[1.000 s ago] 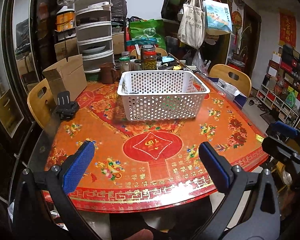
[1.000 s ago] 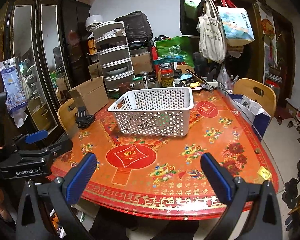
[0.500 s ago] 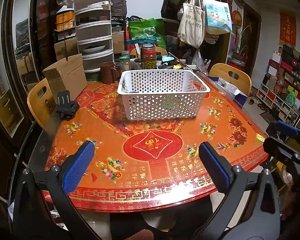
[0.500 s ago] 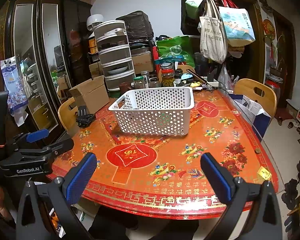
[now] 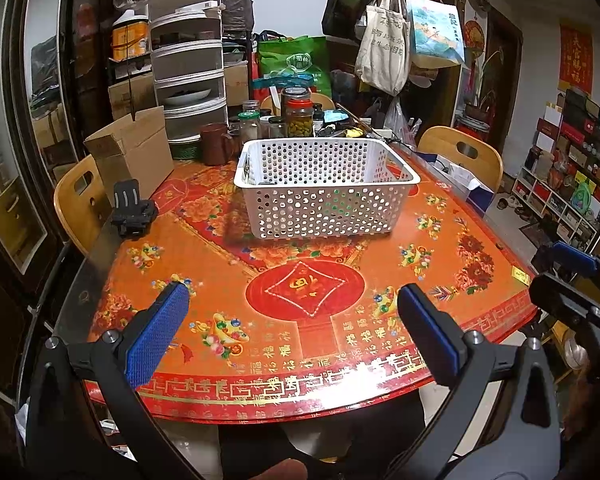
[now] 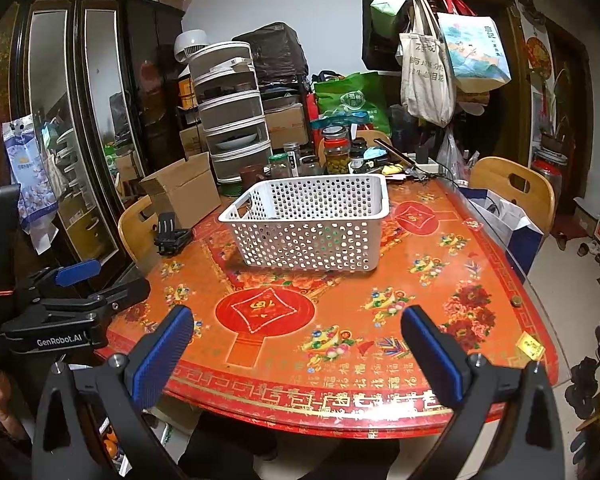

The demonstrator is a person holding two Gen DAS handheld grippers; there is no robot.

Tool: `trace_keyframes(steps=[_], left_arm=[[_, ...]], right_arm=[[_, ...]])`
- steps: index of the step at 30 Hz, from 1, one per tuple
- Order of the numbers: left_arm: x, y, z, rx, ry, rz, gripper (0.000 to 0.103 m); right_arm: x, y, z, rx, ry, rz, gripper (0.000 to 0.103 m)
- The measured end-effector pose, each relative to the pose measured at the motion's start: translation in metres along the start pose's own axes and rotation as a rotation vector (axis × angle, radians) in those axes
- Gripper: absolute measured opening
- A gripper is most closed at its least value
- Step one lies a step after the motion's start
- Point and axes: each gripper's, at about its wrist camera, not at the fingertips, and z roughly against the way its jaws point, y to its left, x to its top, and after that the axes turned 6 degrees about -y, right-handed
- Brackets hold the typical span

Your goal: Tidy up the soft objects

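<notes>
Left gripper & right gripper fingers wide apart, nothing held, before white basket.

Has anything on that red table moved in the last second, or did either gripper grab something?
Nothing visibly changed. The left gripper and right gripper stay open and empty at the table's near edge, and the white perforated plastic basket sits where it was.

A white perforated basket is seen upright on the red patterned surface, well ahead of the jaws and centred between them. Dark and green shapes are glimpsed through its holes; they cannot be identified.
</notes>
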Motion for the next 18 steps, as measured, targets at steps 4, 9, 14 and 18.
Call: trace_keyframes(steps=[4,9,14,18], left_arm=[[-0.0009,0.0000,-0.0005,0.001,0.002,0.000,0.103],[-0.0014,-0.0001,-0.0009,0.001,0.003,0.000,0.103],[-0.0018,-0.0008,-0.0020,-0.003,0.008,-0.001,0.103],[-0.0019,-0.0016,-0.0018,-0.005,0.008,-0.003,0.103]], right_arm=[[-0.0001,0.0006,0.0004,0.000,0.000,-0.001,0.103],[0.0000,0.0002,0.0003,0.002,-0.001,0.000,0.103],[-0.0003,0.0004,0.0003,0.002,-0.001,-0.001,0.103],[-0.0002,0.0011,0.0006,0.003,-0.002,-0.002,0.103]])
